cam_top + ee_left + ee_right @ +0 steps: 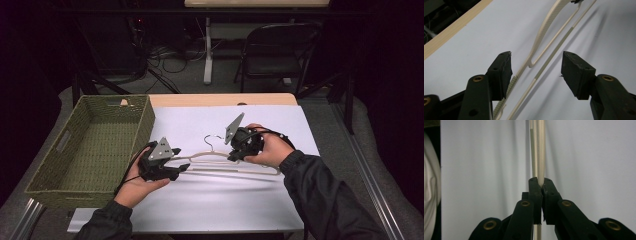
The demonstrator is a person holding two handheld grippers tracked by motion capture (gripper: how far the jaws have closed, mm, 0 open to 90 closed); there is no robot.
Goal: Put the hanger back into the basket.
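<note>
A cream clothes hanger (pixel 210 155) lies across a white sheet (pixel 225 200) on the table, its metal hook pointing toward the far edge. My right gripper (pixel 235 157) is shut on the hanger near its middle; in the right gripper view the jaws (pixel 540 182) pinch the cream bar (pixel 540 150). My left gripper (pixel 182 169) is at the hanger's left end. In the left gripper view it (pixel 536 67) stands open, with the ribbed shoulder and lower bar of the hanger (pixel 544 27) running between the pads, close to the left pad (pixel 504 70).
A green woven basket (pixel 145 125) stands on the left of the table, beside the left hand. The table's wooden far edge (pixel 225 99) shows beyond the sheet. A black folding chair (pixel 275 50) and cables sit on the floor behind.
</note>
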